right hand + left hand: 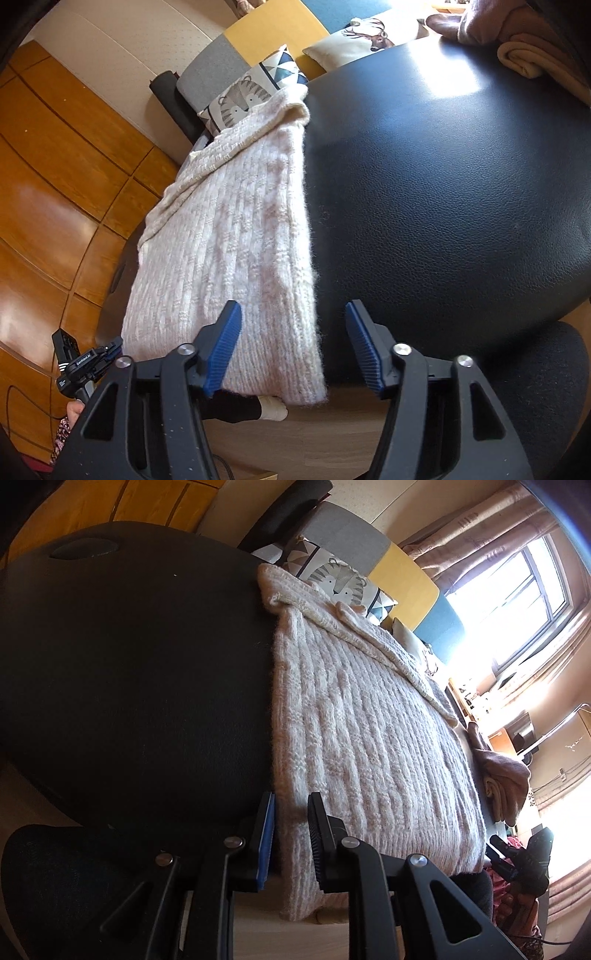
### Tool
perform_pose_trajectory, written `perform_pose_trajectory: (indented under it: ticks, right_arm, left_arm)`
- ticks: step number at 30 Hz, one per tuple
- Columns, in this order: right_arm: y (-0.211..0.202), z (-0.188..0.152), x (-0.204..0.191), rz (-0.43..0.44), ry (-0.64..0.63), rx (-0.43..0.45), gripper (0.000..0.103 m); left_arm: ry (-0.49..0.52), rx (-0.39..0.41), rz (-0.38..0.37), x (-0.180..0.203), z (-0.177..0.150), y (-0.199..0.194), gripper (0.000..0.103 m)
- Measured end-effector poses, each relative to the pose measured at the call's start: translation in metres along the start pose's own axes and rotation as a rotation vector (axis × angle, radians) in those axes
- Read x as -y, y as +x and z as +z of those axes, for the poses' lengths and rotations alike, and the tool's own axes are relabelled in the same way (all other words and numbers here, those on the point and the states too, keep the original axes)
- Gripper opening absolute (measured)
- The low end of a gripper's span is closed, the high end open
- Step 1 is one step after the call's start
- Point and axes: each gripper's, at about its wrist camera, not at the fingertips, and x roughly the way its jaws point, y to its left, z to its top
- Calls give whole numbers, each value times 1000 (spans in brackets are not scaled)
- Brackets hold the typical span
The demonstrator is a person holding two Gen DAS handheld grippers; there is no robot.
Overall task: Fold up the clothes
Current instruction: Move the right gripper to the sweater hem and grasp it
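The pale knit sweater [369,738] is lying flat on the black padded table [129,664], already folded into a long strip, with its near hem hanging a little over the table edge. Each gripper sits at one near corner. The left gripper [291,834] has its jaws only narrowly apart, straddling the hem's edge, and I don't see the pads actually pinching the knit. The right gripper [293,347] is open wide, one finger over the sweater, the other over bare table, nothing held.

If the next fold is hem-to-collar, I'd say get both grips on all the layers before lifting. That chunky knit is floppy and a one-layer pinch will let the strip fan apart. Lift both corners evenly and lay them toward the collar [291,107].

There's a folded pile [502,779] at the far end of the table.
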Motion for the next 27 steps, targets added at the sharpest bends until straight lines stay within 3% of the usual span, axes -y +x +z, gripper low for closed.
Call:
perform_pose_trajectory:
  ticks: [7, 16, 27]
  right_arm:
    - [10, -4, -17, 21, -97, -20, 65]
    - [15, -8, -25, 23, -155, -5, 67]
    - [22, -12, -37, 7, -218, -2, 67]
  left_arm:
    - [21, -32, -28, 5, -2, 2, 24]
    - [129, -33, 67, 25, -6, 6, 32]
    - [183, 7, 200, 46, -13, 12, 41]
